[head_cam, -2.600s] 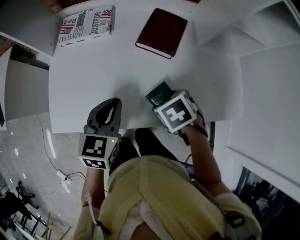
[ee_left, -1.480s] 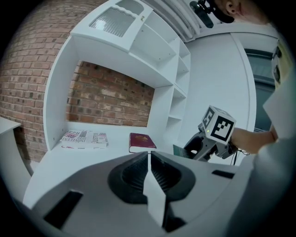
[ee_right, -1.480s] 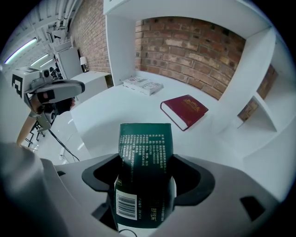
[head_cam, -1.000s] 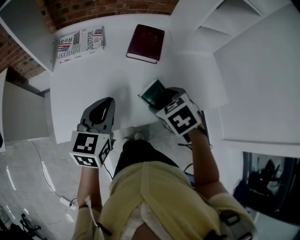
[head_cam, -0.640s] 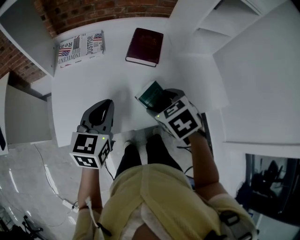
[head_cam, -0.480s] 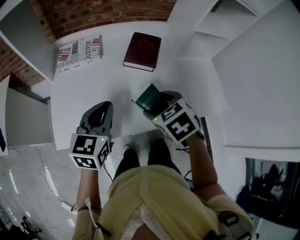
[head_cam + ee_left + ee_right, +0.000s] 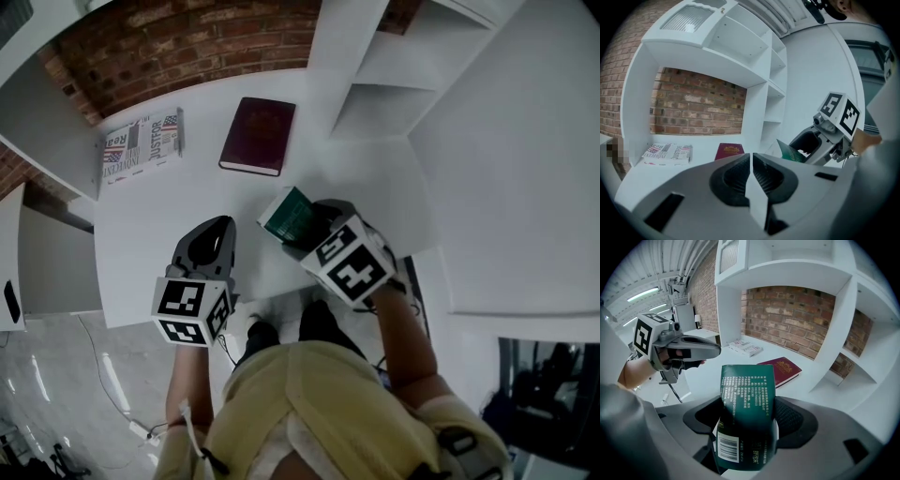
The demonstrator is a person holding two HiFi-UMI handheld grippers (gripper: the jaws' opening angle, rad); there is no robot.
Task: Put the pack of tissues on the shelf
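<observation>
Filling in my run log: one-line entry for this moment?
right gripper: shut on tissue pack | left gripper: shut, empty | tissue pack: over desk, not on shelf

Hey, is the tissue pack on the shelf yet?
No, the tissue pack is clamped in the right gripper over the table.

In the head view the newspaper (image 7: 141,148) lay at the desk's (image 7: 169,211) upper left, the book (image 7: 257,137) right of it, the shelf (image 7: 377,109) at upper right, the pack (image 7: 287,214) below the book.
</observation>
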